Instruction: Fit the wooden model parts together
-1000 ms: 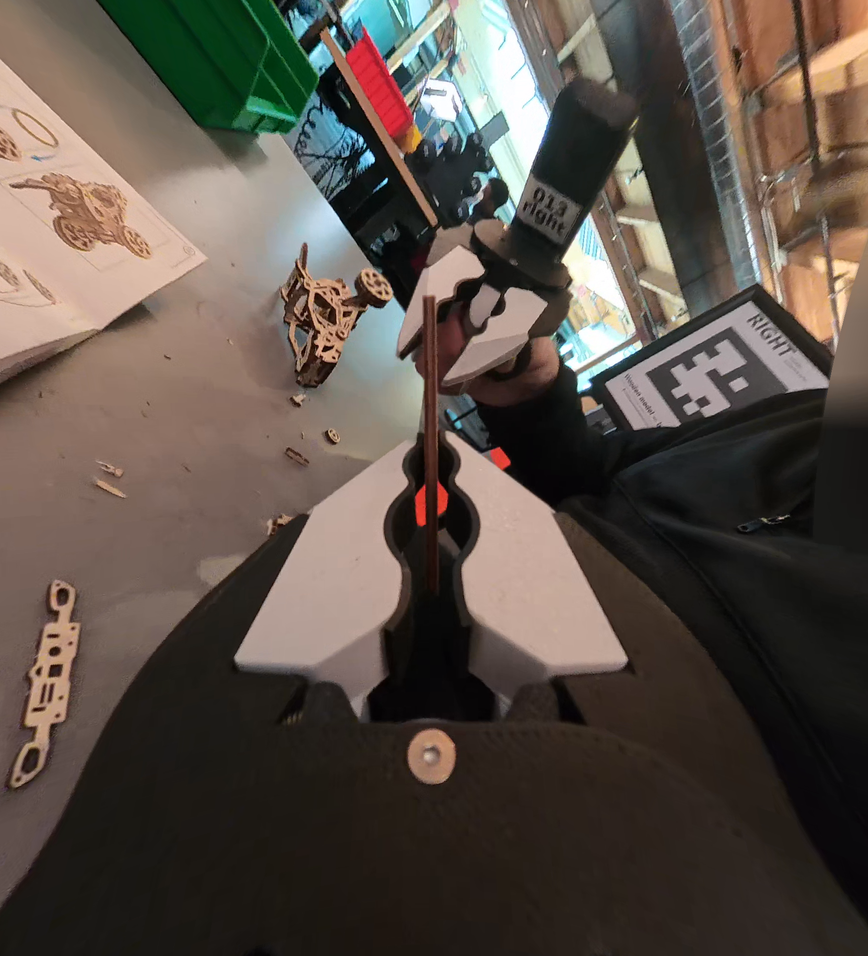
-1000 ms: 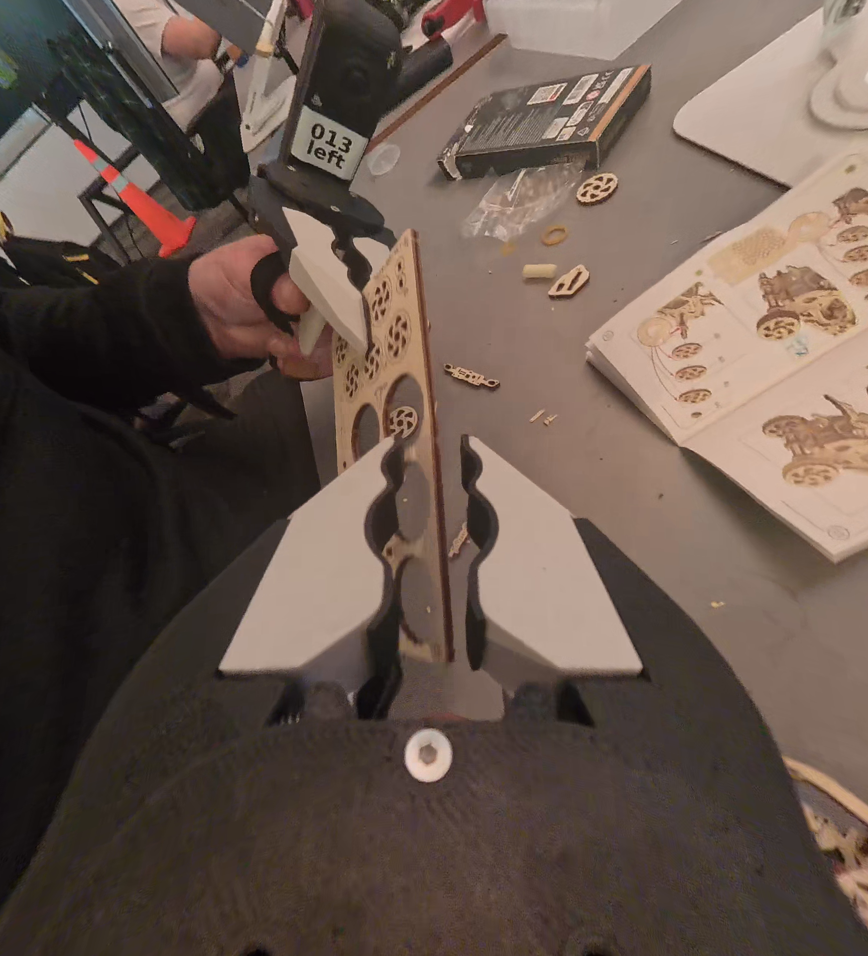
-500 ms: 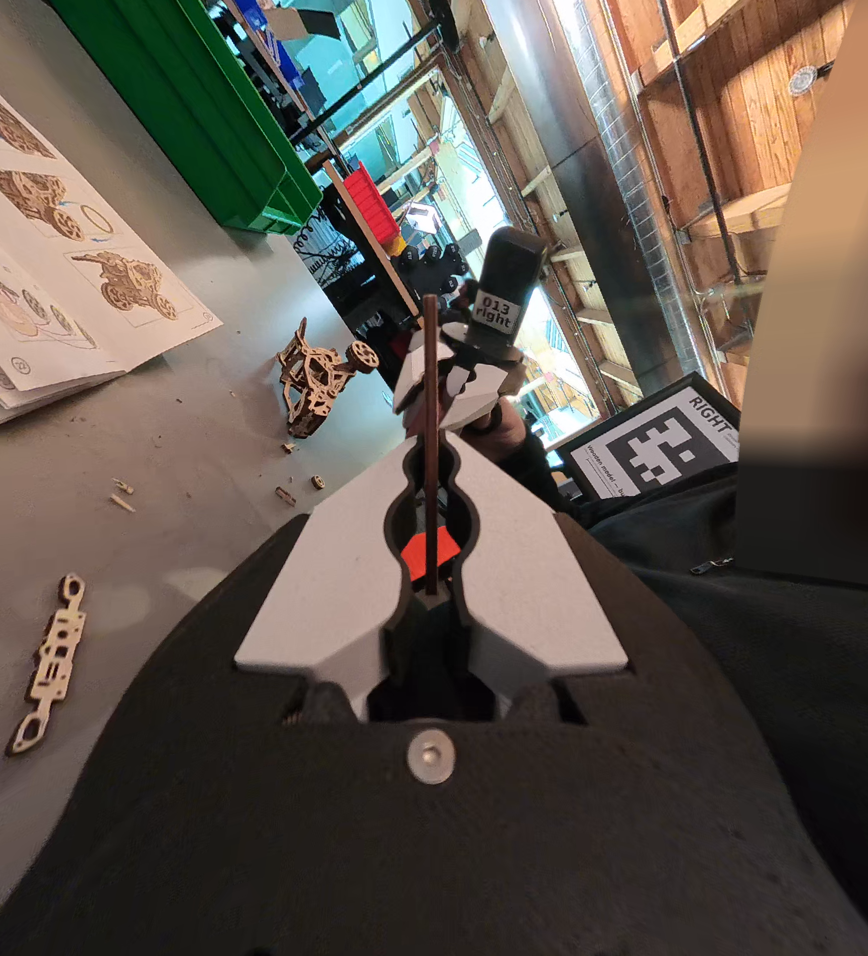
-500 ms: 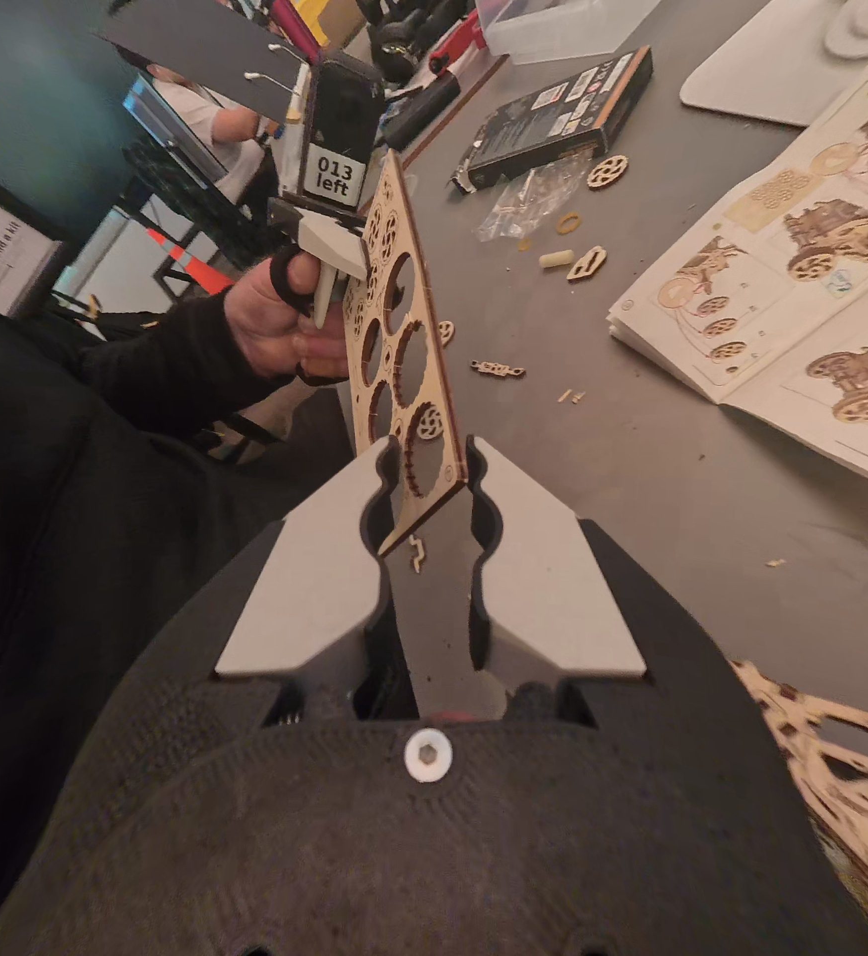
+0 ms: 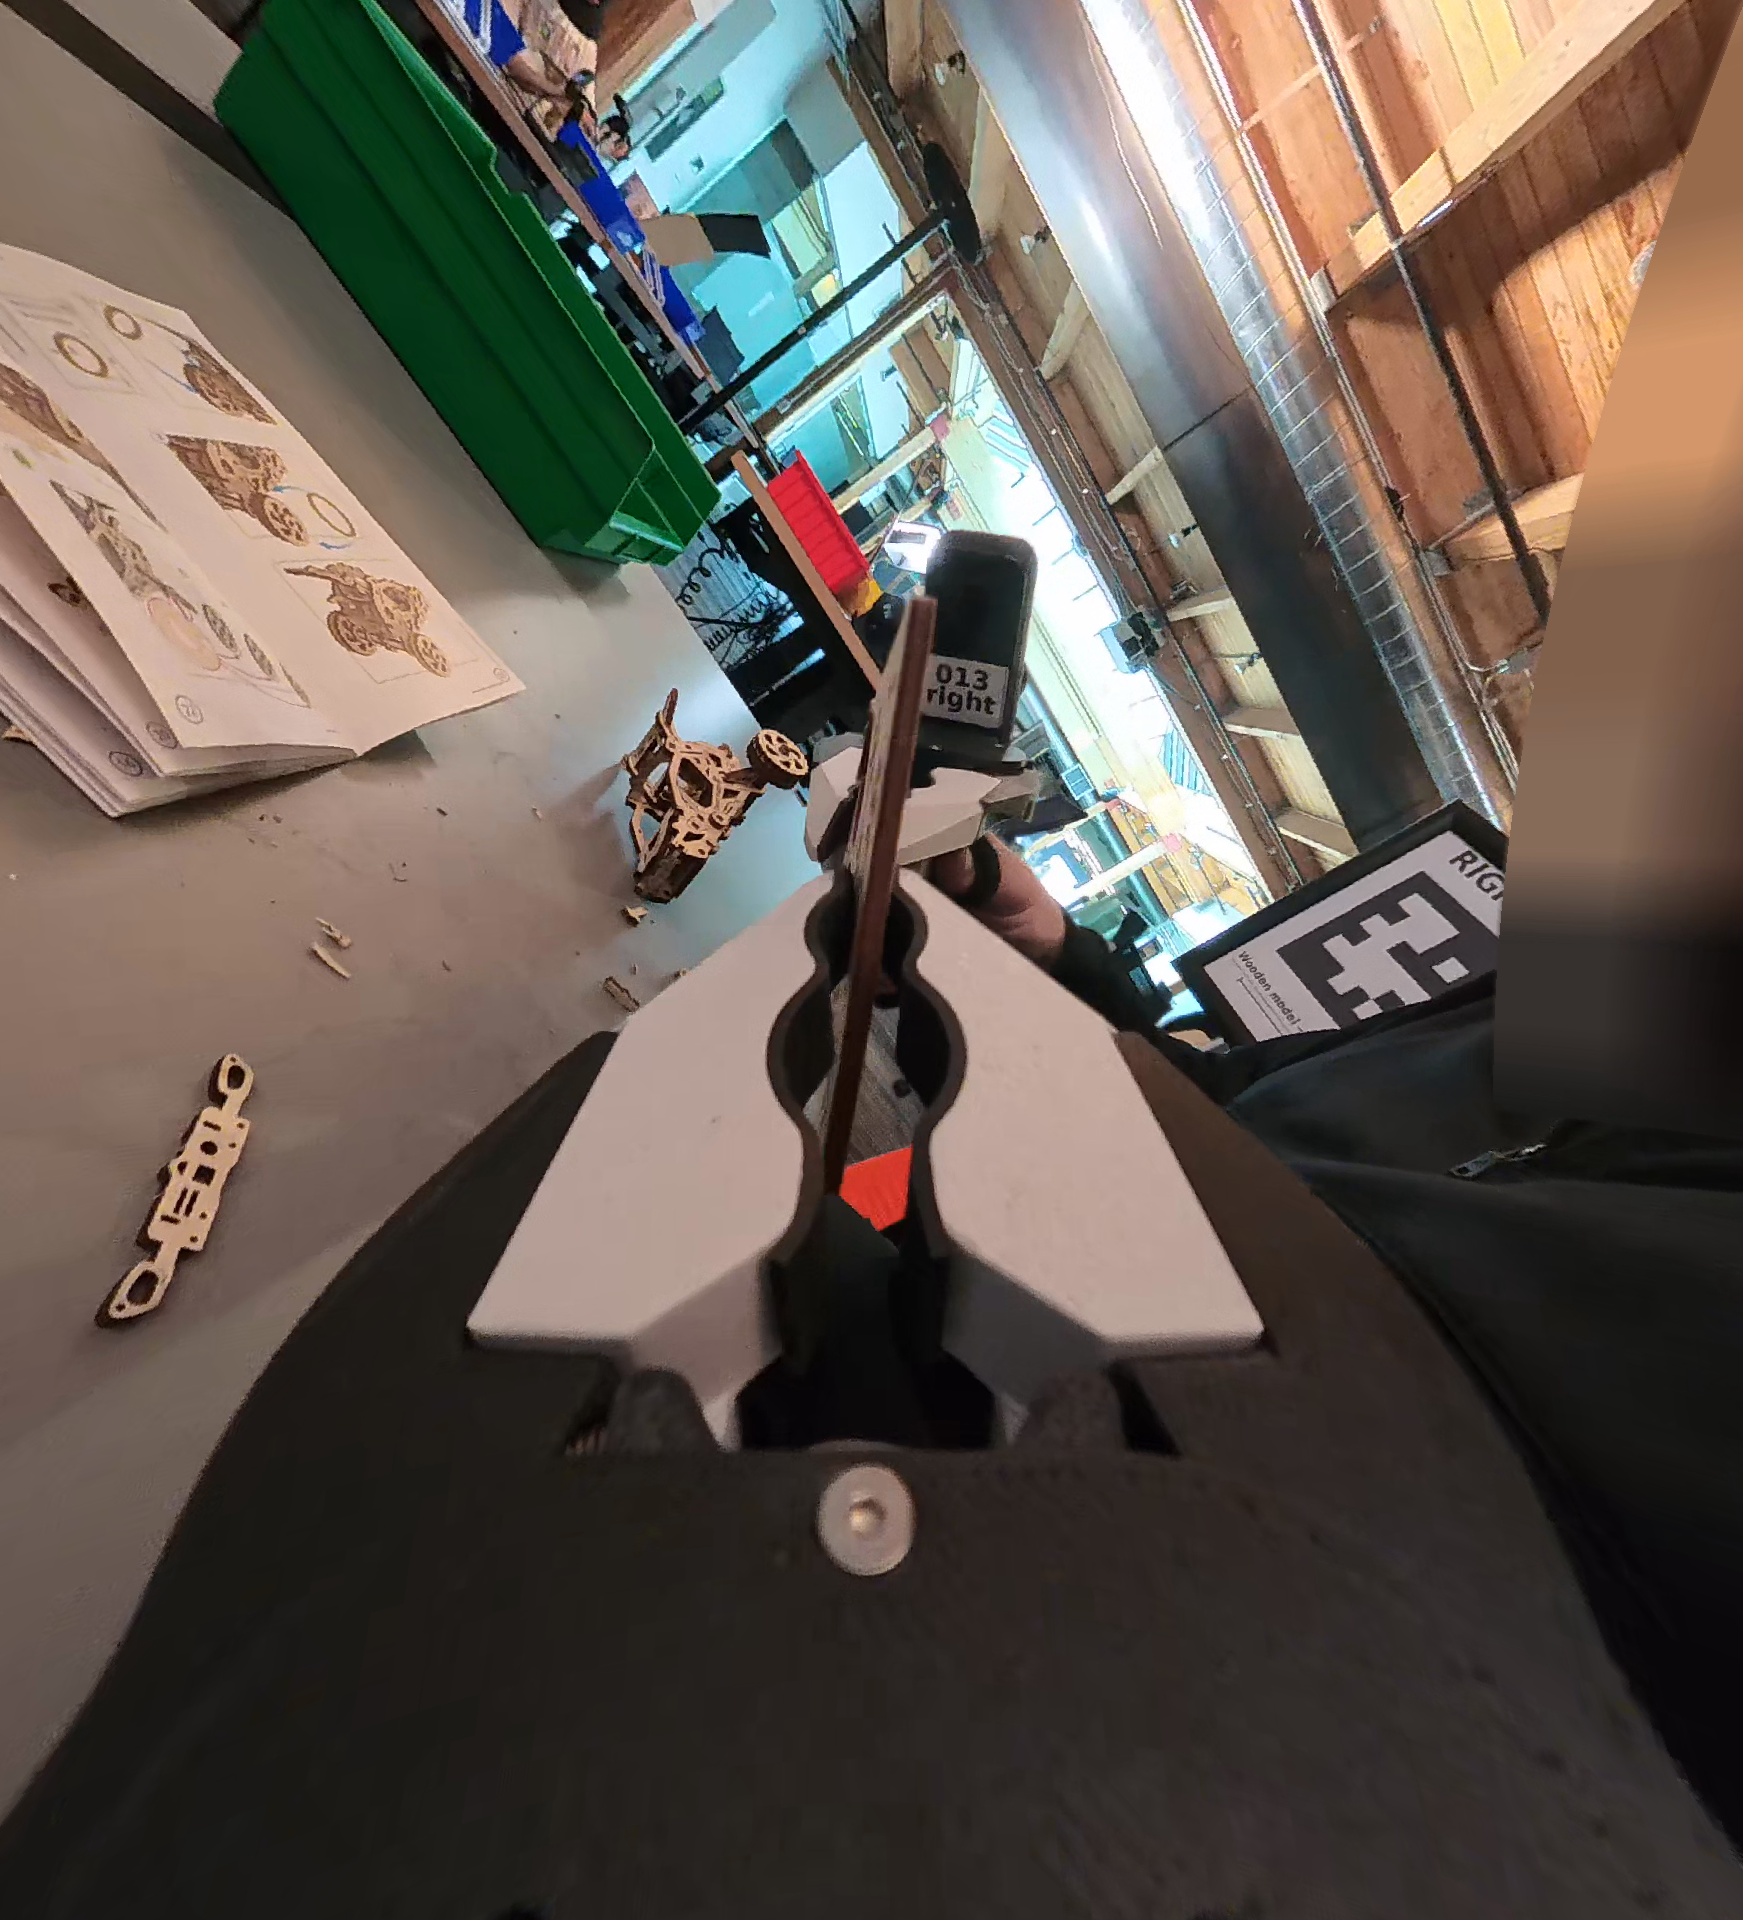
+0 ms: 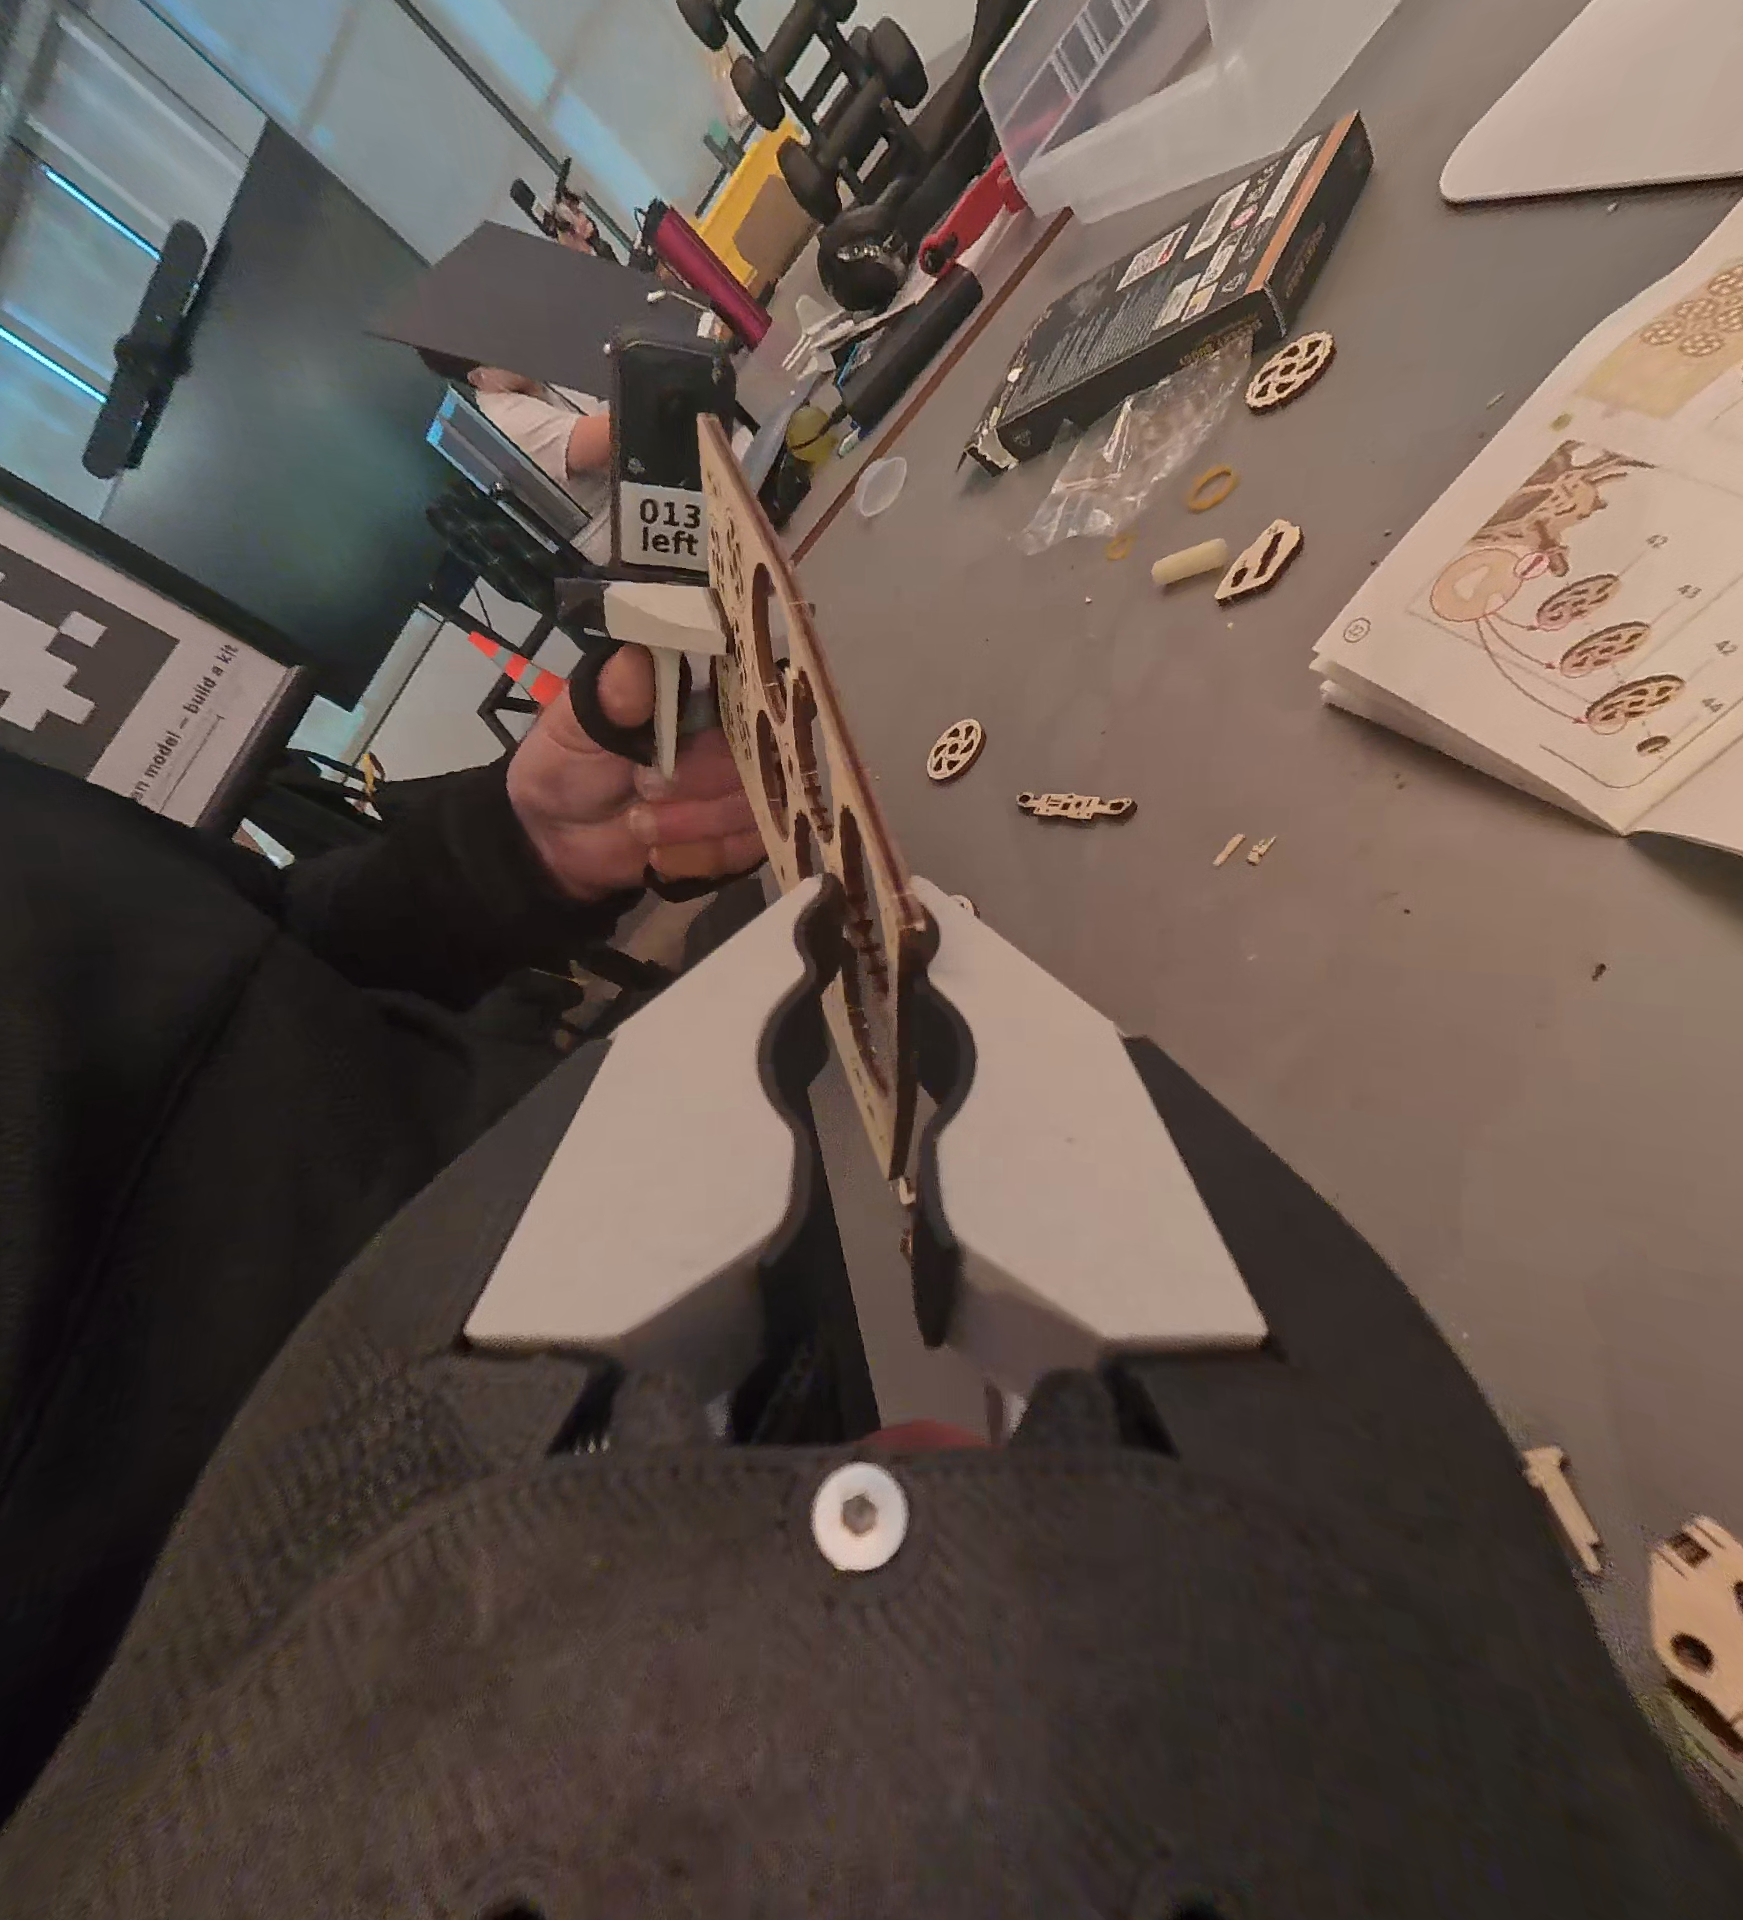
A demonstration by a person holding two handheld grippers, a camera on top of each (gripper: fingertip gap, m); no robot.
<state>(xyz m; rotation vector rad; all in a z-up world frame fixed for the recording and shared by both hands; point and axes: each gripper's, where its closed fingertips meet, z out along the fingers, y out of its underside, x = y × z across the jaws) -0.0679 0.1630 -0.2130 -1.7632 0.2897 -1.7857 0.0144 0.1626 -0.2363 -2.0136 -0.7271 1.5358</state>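
A thin wooden parts sheet (image 6: 794, 717) with round cut-outs is held up above the grey table (image 6: 1366, 1039), between both grippers. My left gripper (image 5: 867, 894) is shut on one edge of it; in the left wrist view the sheet (image 5: 882, 810) shows edge-on as a dark strip. My right gripper (image 6: 877, 909) is shut on the opposite end, the sheet wedged between its fingertips. The left gripper (image 6: 675, 623) shows at the sheet's far end in the right wrist view. The right gripper (image 5: 914, 816) shows behind the sheet in the left wrist view.
An open instruction booklet (image 6: 1625, 623) lies on the table. A partly built wooden model (image 5: 690, 800) stands near the table edge. A flat wooden strip (image 6: 1075, 805), a loose wheel (image 6: 953, 750), a black box (image 6: 1179, 301) and small scraps lie around. Green bins (image 5: 493, 312) stand at the back. The partly built wooden model (image 5: 690, 800) lies some 15 cm from my right tips, 25 cm from my left tips.
My right gripper's jaws have come together on the sheet's end, after standing wide around it. Both grippers and the sheet have tilted and shifted. My left gripper has stayed shut on the sheet.
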